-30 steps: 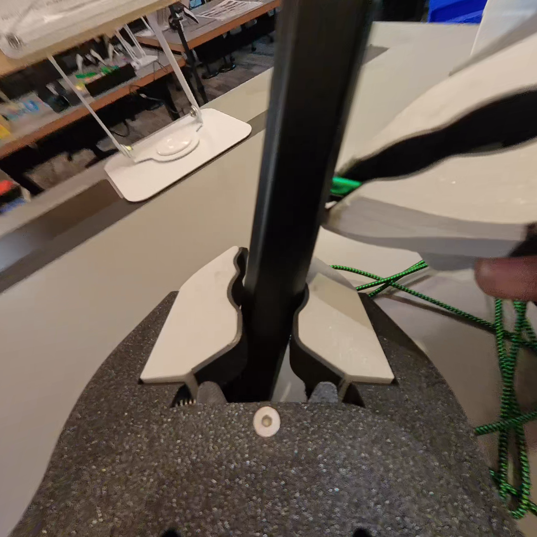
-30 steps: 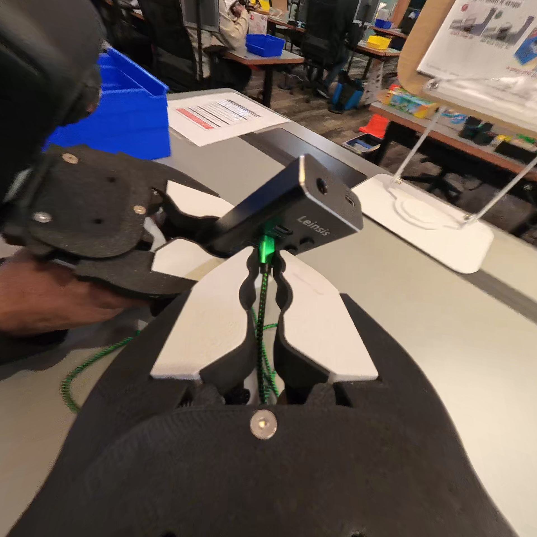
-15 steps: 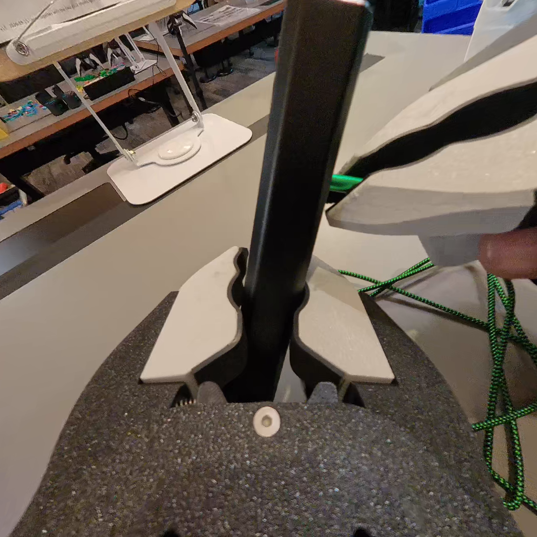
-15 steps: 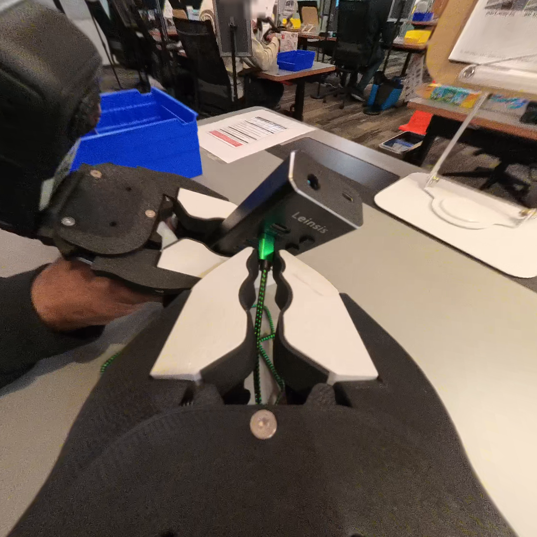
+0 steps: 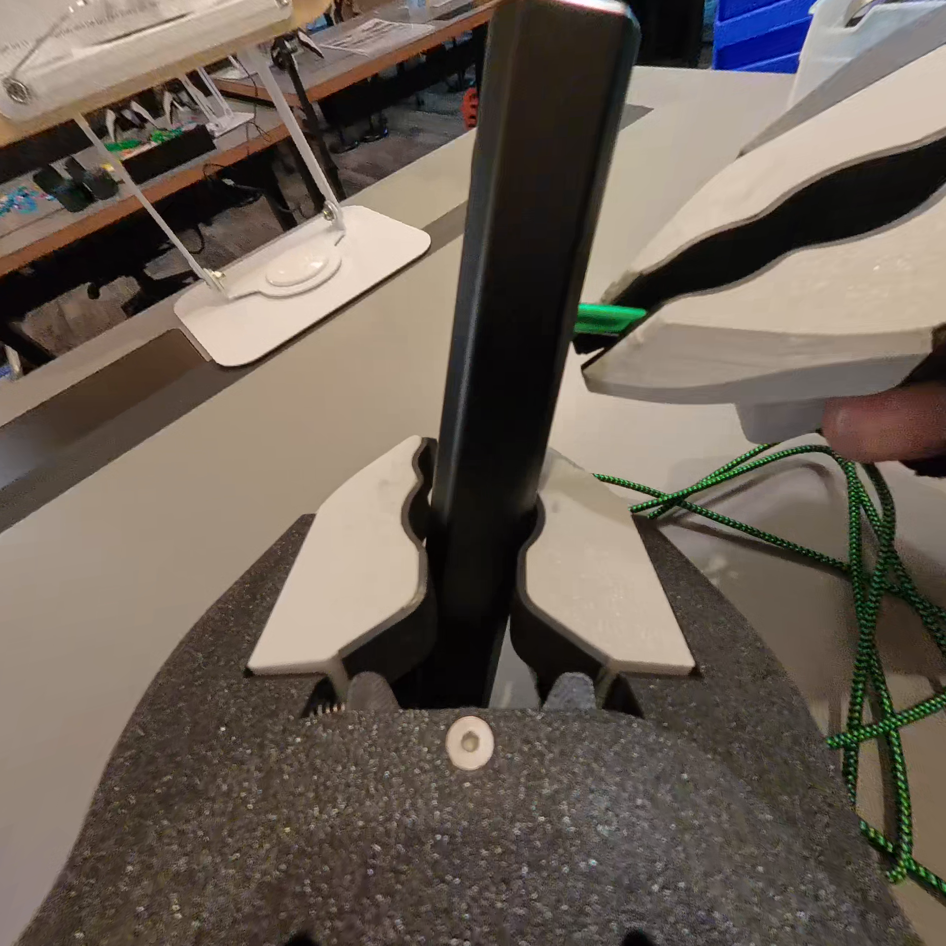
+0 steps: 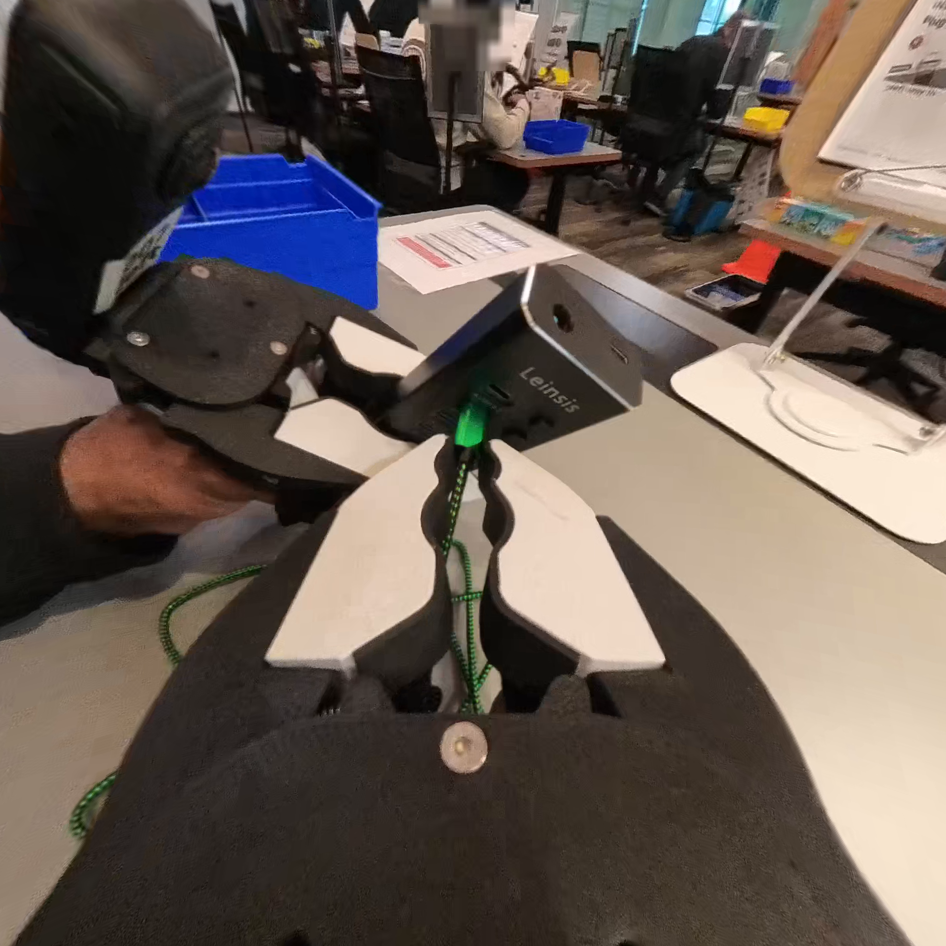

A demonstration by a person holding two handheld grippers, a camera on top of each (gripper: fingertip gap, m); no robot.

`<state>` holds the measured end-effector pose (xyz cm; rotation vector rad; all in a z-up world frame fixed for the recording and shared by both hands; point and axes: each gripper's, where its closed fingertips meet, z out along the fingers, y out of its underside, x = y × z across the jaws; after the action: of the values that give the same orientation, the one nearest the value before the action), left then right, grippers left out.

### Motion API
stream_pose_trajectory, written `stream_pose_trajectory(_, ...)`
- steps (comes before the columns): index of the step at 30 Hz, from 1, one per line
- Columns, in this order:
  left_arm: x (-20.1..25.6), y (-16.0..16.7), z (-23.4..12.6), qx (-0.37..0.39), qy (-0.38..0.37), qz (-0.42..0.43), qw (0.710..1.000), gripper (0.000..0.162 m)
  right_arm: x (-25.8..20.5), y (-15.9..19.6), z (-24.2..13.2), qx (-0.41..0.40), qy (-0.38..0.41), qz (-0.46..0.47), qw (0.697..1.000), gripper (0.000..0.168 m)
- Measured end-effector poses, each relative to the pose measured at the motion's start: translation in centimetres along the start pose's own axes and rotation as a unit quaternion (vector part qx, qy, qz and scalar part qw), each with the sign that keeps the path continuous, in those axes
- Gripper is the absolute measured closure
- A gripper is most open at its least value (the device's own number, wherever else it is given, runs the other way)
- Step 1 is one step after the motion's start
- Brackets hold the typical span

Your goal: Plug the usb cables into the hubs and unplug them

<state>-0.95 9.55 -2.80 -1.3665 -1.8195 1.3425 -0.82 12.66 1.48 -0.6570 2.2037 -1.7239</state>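
Between your left gripper's (image 5: 478, 491) jaws stands the hub (image 5: 532, 286), a dark slab rising up the middle of the left wrist view; the jaws are pinched on its lower end. To its right your right gripper (image 5: 609, 327) comes in from the side, its white fingers (image 5: 768, 327) closed on a green plug (image 5: 606, 320) that sits right at the hub's side face. You cannot tell from this view whether the plug is seated. A fingertip (image 5: 880, 430) of yours shows under that gripper. Beneath it the green braided cable (image 5: 865, 573) lies in loose loops on the grey surface (image 5: 256, 460). Farther back on the surface stands a white stand base (image 5: 307, 286).

From the right wrist view, your right gripper (image 6: 466, 450) has its jaws pressed together on the cable just behind the plug (image 6: 471, 422), which is in a port on the hub's (image 6: 553, 358) near face. The cable (image 6: 460, 588) runs back between the fingers and trails onto the surface (image 6: 716, 537) at the left. Your left gripper (image 6: 379, 389) holds the hub's other end, tilted and lifted off the surface, with your hand (image 6: 138, 476) under the gripper's body. Behind sit a blue bin (image 6: 286, 225) and a printed sheet (image 6: 471, 245); the stand base (image 6: 819, 425) lies to the right.
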Motion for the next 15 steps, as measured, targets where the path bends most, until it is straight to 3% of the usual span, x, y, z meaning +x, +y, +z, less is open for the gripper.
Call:
stream_pose_trajectory(3,0.3,0.4,0.3,-0.004,0.02,-0.018,1.0,0.13,-0.6,0.1,-0.2,-0.01,0.04,-0.012,0.999,0.16)
stream_pose_trajectory(4,-1.3,1.0,0.1,-0.012,-0.009,-0.06,0.998,0.133,-2.3,0.3,-0.3,-0.008,0.01,-0.018,1.0,0.161)
stream_pose_trajectory(5,-3.1,1.1,-0.4,0.01,0.007,-0.156,0.988,0.132,-4.0,0.9,-0.4,-0.014,-0.006,-0.03,0.999,0.161)
stream_pose_trajectory(6,-5.6,1.3,-1.4,0.03,-0.002,-0.214,0.976,0.133,-4.8,1.7,-0.5,-0.027,0.007,-0.072,0.997,0.16)
stream_pose_trajectory(7,-7.9,1.5,-2.8,0.043,-0.039,-0.2,0.978,0.133,-3.3,2.2,-0.9,-0.036,0.055,-0.099,0.993,0.16)
stream_pose_trajectory(8,-9.2,2.0,-4.0,0.032,-0.073,-0.156,0.985,0.133,-1.0,1.9,-1.8,-0.028,0.084,-0.069,0.994,0.16)
stream_pose_trajectory(10,-9.8,2.3,-5.2,0.035,-0.072,-0.143,0.986,0.133,2.9,0.5,-3.9,0.005,0.088,0.008,0.996,0.16)
stream_pose_trajectory(12,-9.1,1.9,-5.2,0.043,-0.033,-0.169,0.984,0.133,2.8,0.8,-4.6,-0.01,0.03,-0.008,0.999,0.16)
stream_pose_trajectory(15,-7.6,1.7,-4.2,0.024,-0.012,-0.142,0.989,0.133,-0.4,2.7,-4.8,-0.063,-0.053,-0.058,0.995,0.159)
